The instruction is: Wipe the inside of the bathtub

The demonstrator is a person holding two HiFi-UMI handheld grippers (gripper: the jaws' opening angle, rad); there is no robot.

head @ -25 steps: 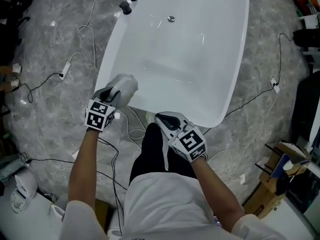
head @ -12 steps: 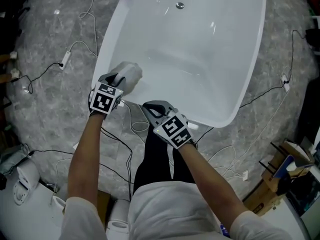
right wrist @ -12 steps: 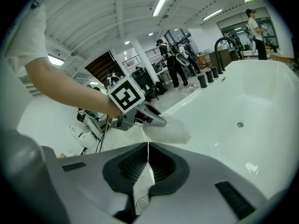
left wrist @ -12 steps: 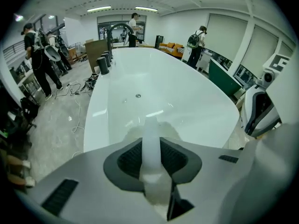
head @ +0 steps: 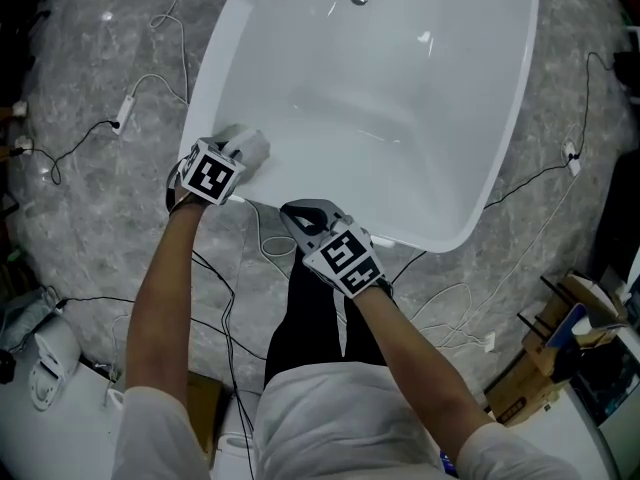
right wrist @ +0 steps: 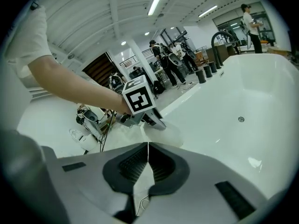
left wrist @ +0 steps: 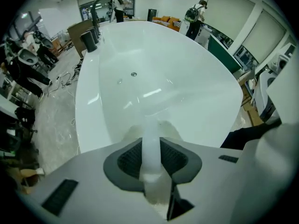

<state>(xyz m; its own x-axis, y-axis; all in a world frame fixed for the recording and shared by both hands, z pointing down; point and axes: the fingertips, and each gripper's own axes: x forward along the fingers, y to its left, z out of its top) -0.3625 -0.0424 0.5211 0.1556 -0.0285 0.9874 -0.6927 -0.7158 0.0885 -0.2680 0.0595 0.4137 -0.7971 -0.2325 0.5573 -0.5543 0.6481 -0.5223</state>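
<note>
Entry: bathtub [head: 500, 118], near end.
My left gripper [head: 236, 155] pinches a cloth [head: 251, 145] on its edge; my right gripper [head: 297, 212] is closed, empty.

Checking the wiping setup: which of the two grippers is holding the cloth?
The left gripper: its jaws clamp the white cloth at the bathtub rim. The right gripper is shut and empty.
</note>
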